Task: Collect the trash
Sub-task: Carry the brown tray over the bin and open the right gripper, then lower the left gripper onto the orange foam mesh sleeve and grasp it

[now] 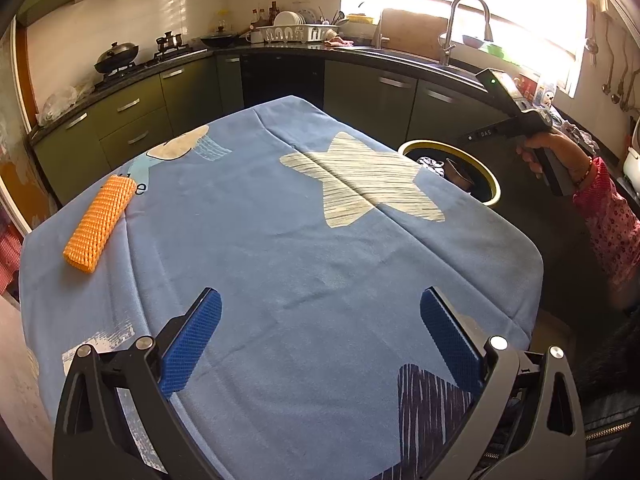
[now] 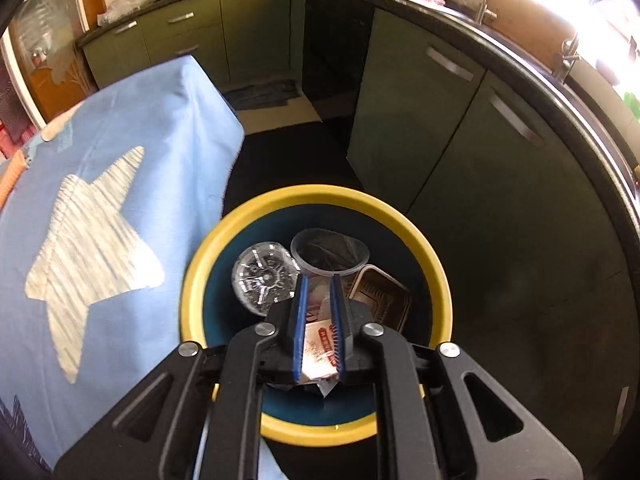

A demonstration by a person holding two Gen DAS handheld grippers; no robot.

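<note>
A blue star-print tablecloth (image 1: 280,248) covers the table, with an orange foam net sleeve (image 1: 100,222) lying on it.

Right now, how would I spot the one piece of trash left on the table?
Find the table under the blue star-print cloth. Near its far left corner lies an orange foam net sleeve, the only loose thing on the cloth, ribbed and bright.

Olive-green cabinets (image 1: 132,108) under a dark countertop (image 1: 352,50) wrap the kitchen, a bright window (image 1: 460,12) glares above the sink faucet (image 1: 466,20), and the floor (image 2: 304,160) lies dark.
</note>
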